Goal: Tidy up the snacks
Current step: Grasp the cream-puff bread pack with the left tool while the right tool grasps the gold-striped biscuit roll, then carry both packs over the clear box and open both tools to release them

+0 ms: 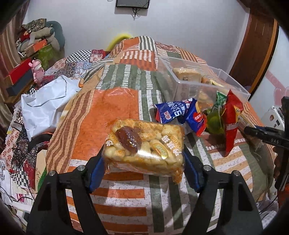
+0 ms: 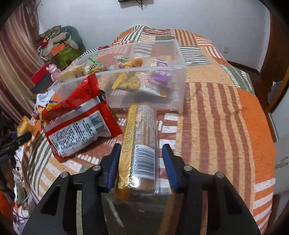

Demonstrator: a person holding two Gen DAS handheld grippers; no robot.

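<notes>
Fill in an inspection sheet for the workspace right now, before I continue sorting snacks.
Surface: patchwork bedspread, uneven and soft.
Job's things: clear bin already holds several snacks; red packet and blue packets lie loose beside it.
Clutter: crumpled white bag, pink toy and stacked boxes off the bed's side.
Grippers: left gripper is closed on a puffed-rice pack, clear of the bedspread; right gripper straddles a biscuit pack, with a small gap at one pad.
Cables: cord hangs from a wall-mounted device; none near the snacks.
Surroundings: white wall, curtain, wooden door frame.
</notes>
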